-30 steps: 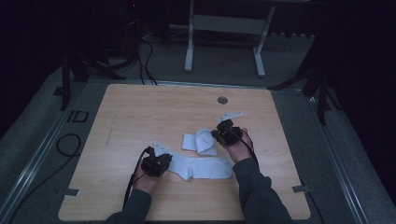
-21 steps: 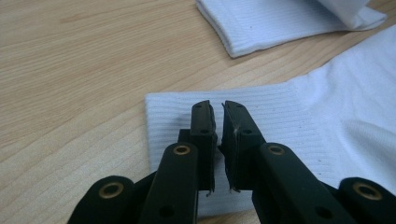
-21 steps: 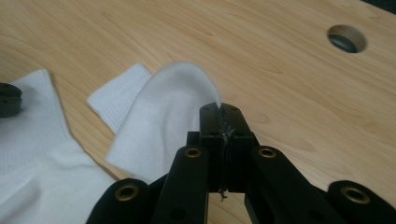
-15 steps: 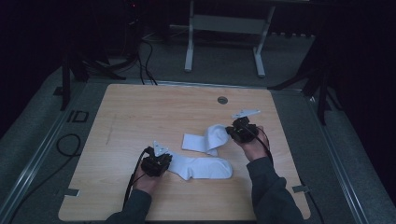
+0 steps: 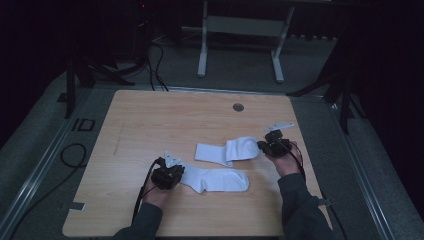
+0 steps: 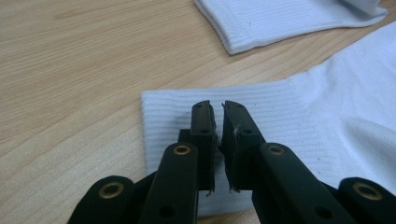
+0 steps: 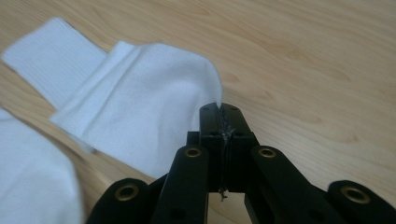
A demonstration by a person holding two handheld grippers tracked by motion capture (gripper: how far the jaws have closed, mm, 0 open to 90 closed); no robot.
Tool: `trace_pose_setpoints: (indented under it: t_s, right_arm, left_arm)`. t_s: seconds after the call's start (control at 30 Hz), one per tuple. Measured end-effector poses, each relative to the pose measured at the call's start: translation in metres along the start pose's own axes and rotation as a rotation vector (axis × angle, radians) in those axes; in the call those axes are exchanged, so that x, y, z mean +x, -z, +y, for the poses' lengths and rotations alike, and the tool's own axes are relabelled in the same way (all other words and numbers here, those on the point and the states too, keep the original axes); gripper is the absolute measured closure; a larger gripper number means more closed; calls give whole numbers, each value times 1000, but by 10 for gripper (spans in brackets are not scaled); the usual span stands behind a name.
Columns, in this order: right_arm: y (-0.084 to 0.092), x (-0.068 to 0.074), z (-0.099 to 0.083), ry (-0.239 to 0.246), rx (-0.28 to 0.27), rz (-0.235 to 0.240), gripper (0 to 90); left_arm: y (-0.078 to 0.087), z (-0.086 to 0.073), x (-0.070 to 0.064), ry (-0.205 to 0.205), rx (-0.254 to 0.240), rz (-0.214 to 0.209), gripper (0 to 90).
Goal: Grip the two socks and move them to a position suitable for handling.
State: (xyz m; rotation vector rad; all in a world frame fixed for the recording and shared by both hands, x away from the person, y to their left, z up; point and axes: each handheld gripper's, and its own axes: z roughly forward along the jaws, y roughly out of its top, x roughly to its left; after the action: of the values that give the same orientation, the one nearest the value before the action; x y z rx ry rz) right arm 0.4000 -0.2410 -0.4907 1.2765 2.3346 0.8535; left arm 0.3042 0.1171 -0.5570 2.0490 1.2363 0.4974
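Pinching the toe edge of the far sock (image 5: 230, 150) with our right gripper (image 5: 265, 145), we keep its jaws clenched on the fabric above the table (image 5: 150, 120). Our left gripper (image 5: 172, 176) sits over the ribbed cuff of the near sock (image 5: 215, 180), jaws nearly closed; we cannot tell whether they grip it.

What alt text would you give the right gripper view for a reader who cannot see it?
The right gripper has its two black jaws closed on the toe edge of a folded white sock lying on a light wooden table. The sock's ribbed cuff points away to the upper left, and part of a second white sock shows at the lower left.
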Motion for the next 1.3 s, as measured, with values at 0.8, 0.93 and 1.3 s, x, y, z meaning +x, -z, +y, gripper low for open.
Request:
trace_pose_setpoints:
  t_s: [0.8, 0.93, 1.3]
  right_arm:
    - [-4, -37, -59, -64, 110, -95, 883]
    - [-4, -41, -63, -71, 124, -112, 883]
    - [12, -30, -39, -40, 46, -130, 648]
  left_arm:
    - [-2, 0, -1, -4, 13, -4, 826]
    - [-2, 0, -1, -4, 13, -3, 826]
    - [-3, 0, -1, -1, 11, -8, 826]
